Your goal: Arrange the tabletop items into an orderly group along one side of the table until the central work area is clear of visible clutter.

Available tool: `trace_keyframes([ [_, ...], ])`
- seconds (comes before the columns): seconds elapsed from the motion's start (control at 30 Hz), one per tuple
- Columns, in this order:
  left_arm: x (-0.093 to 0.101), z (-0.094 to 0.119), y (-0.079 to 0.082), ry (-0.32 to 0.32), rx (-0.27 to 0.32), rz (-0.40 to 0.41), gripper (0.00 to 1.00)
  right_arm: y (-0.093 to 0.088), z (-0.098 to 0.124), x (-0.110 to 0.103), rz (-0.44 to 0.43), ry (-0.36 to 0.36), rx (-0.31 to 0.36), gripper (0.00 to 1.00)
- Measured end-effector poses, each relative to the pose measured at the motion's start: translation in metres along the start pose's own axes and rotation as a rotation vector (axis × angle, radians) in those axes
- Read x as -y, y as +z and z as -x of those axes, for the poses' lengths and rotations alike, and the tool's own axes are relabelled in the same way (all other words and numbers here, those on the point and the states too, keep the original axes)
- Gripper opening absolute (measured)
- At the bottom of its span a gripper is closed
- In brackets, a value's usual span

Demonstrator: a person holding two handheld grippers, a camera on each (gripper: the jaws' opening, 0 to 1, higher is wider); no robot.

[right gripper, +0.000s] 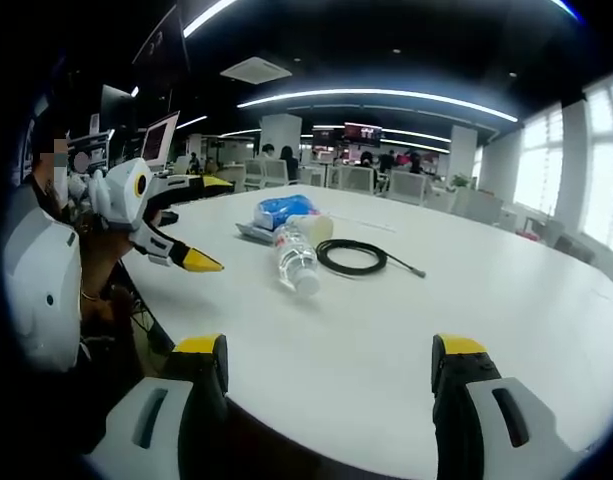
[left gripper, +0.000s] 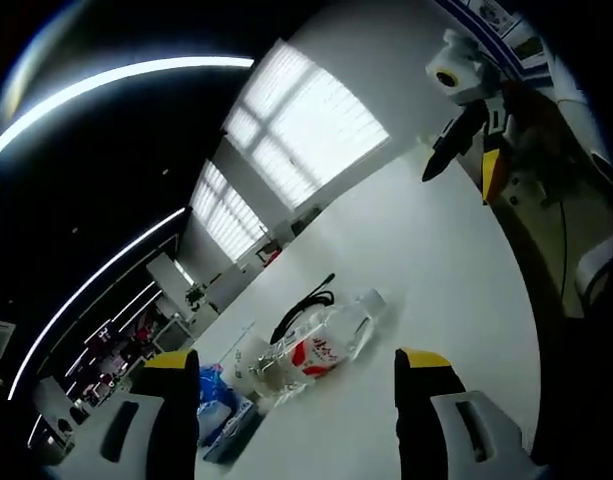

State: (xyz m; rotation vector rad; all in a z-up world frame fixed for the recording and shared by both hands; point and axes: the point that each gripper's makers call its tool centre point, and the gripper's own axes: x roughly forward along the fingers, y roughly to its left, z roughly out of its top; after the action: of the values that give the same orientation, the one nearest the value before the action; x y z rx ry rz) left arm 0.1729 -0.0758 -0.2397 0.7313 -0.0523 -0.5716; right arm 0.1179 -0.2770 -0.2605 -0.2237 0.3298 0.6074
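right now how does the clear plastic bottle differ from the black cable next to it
The clear plastic water bottle lies on its side, see-through and bulky, with a red-printed label; the thin black cable lies flat, coiled in a loop, with one end trailing out. Both rest on the white table, held by neither gripper.

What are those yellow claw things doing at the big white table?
A person holds a grabber in each hand, and both hover with fingers spread, holding nothing. The left gripper points toward a plastic bottle lying on its side on the white table. Beside it sit a coiled black cable, a small cup and a blue packet. The right gripper waits at the table's edge.
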Motion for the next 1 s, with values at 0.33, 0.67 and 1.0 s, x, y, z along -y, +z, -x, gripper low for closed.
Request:
trace_keyframes([
  [0.33, 0.004, -0.010, -0.001, -0.013, 0.013, -0.004, 0.79, 0.000, 0.001, 0.001, 0.007, 0.000, -0.007, 0.80],
  [0.67, 0.012, -0.020, 0.001, -0.030, 0.049, -0.049, 0.77, 0.001, 0.001, 0.002, -0.002, 0.004, -0.003, 0.80],
  [1.0, 0.016, -0.023, 0.007, 0.001, 0.057, -0.155, 0.77, 0.000, 0.000, 0.000, -0.008, 0.014, -0.004, 0.79],
])
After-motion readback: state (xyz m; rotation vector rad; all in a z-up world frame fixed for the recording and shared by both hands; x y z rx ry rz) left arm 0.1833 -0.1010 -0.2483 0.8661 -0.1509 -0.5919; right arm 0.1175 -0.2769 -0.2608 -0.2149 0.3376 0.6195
